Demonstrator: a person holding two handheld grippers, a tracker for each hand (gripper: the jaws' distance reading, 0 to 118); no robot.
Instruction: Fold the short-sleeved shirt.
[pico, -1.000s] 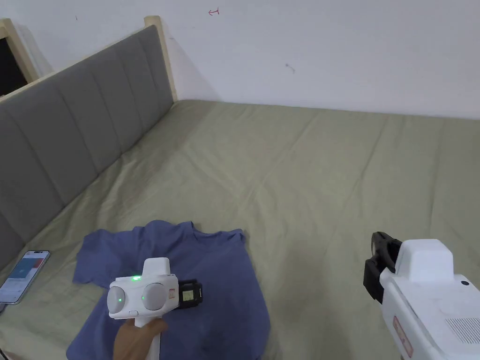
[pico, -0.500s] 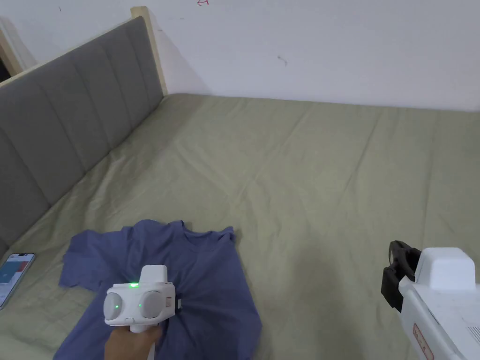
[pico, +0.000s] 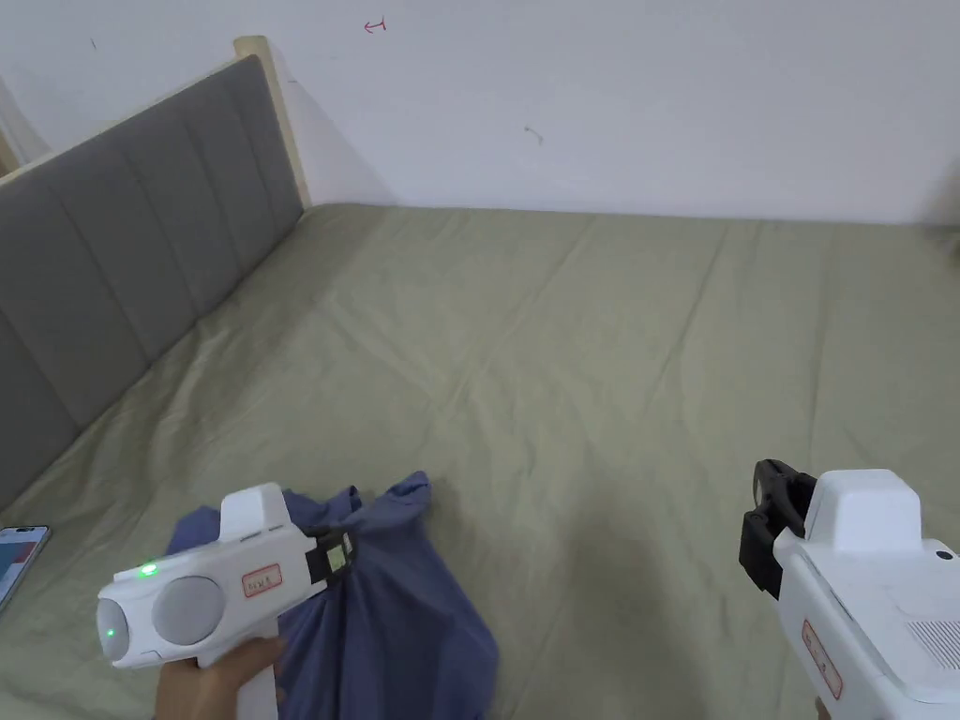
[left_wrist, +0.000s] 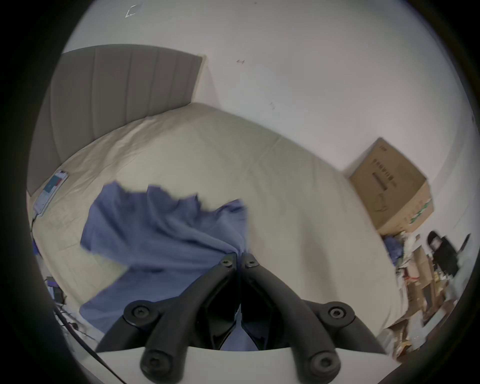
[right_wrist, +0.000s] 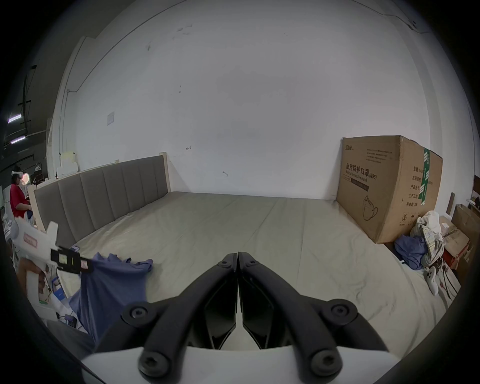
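Bed (pico: 609, 356) w/ olive sheet lies under and ahead of both claws. Shirt (pico: 394, 609), blue, bunched, hangs from left gripper (left_wrist: 238, 257), whose jaws pinch a fold of it, lower part on the sheet. Right gripper (right_wrist: 237, 256) well apart, jaws closed, empty. Folding not begun: needs spreading flat first.

Even indoor light, fisheye gripper views, slight motion blur
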